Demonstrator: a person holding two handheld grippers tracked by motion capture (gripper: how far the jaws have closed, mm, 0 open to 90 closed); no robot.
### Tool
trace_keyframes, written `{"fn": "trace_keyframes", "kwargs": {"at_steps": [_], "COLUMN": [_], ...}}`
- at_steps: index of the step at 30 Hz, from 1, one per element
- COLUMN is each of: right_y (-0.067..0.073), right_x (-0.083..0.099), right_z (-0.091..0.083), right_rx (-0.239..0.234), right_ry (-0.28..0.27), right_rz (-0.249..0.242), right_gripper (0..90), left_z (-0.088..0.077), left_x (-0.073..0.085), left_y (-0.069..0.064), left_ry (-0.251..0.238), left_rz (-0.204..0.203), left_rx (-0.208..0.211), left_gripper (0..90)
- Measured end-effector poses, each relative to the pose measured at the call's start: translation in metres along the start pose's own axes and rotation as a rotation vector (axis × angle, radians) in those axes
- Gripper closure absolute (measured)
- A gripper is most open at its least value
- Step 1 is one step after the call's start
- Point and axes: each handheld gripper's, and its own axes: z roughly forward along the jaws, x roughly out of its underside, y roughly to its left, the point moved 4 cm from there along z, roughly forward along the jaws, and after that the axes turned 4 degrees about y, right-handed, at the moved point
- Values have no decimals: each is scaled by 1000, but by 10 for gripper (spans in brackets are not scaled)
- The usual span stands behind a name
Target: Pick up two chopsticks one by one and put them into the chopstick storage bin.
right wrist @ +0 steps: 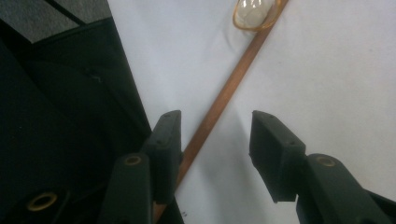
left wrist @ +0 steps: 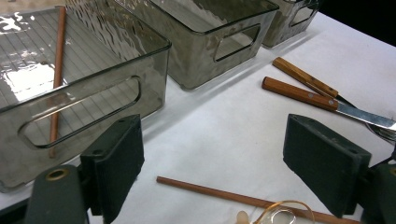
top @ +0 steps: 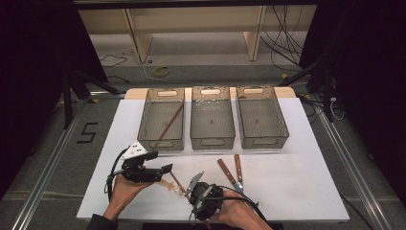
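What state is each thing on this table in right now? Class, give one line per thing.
Left bin: upright, one chopstick lying inside.
Middle bin: upright, empty.
Right bin: upright, empty.
Loose chopstick: flat on the table, between the right gripper's jaws.
Clear spoon: lying on the loose chopstick.
Two knives: flat, side by side.
Left gripper: open.
Right gripper: open, nothing clamped.
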Motion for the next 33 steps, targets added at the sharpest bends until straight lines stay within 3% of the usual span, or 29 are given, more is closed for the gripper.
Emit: {"fn": "trace_keyframes", "kwargs": {"at_steps": [9,17,28,33], "right_y": [-4,-10,-33,-38], "right_x": [-3,-1,5,6], "right_z": [9,8,3,3], "right_rx": [10,44,110,99], "right_ry": [27,59,101,101], "right_rz": [-2,-14,53,69], "right_gripper": [562,677,804,838], "left_z": [-1,-1,1,2], "left_x": [3,4,6,6], "left_y": [2,2,2,1], "left_ry": [8,6,18,23], "left_rz": [-7,-6,4,12], "left_rx": [-15,-17,-17,-18], "left_gripper": [193,196,198,200]}}
